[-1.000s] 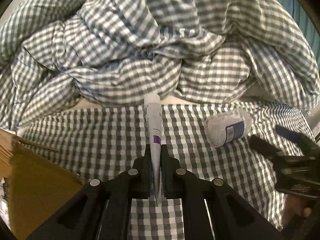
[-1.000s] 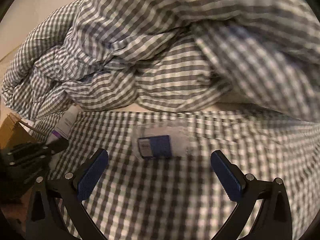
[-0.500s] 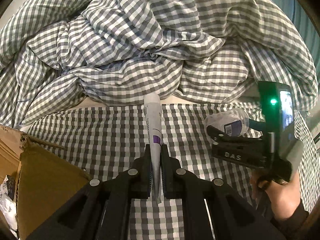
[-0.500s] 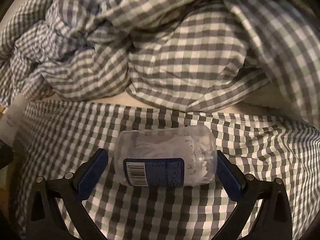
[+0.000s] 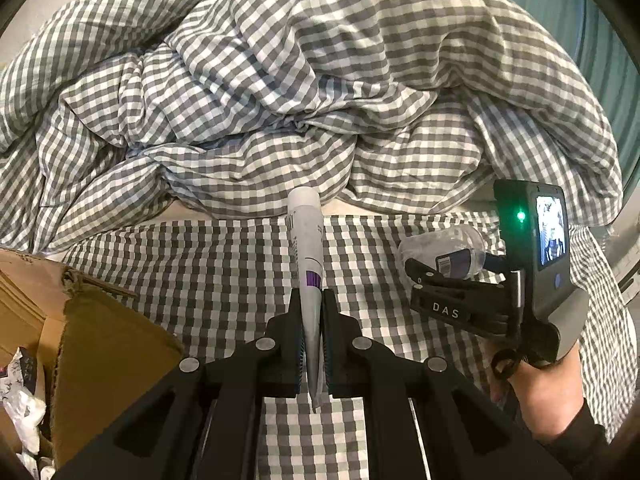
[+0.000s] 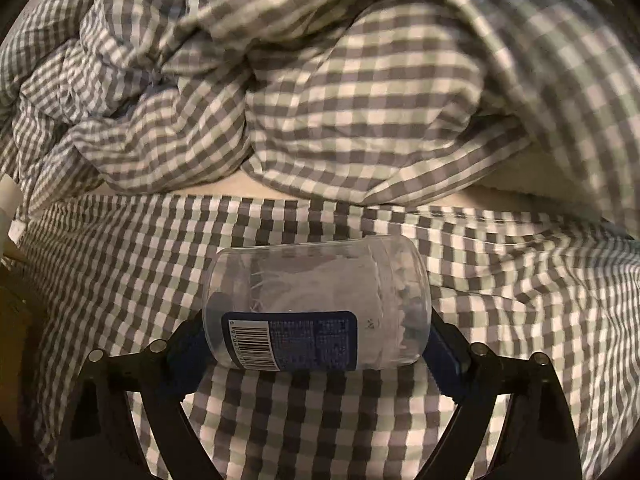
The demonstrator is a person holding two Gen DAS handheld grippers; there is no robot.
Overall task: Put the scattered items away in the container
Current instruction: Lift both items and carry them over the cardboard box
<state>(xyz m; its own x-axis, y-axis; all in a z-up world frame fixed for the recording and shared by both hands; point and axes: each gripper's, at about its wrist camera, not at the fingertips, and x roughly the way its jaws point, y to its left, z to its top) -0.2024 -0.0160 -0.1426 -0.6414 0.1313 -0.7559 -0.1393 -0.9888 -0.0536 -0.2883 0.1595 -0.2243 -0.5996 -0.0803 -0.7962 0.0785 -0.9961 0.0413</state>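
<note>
The left gripper (image 5: 312, 332) pinches a white purple-banded plastic tube (image 5: 307, 256) tight, while the right gripper (image 6: 316, 344) apparently clamps a clear, blue-labelled plastic jar (image 6: 316, 308) on the gingham bedsheet (image 6: 500, 280).

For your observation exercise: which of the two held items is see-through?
The clear jar, lying sideways between the right gripper's fingers; the left gripper holds an opaque white tube.

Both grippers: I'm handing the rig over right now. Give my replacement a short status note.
Left gripper: shut on the white tube, which points forward above the checked sheet.
Right gripper: shut on the clear plastic jar, held sideways by its ends, low over the sheet.
Cardboard box: to the left of the left gripper, open, with some white wrappers already inside.
Done: both items grasped.
Left: carry the tube and the jar to the box and release them.
</note>
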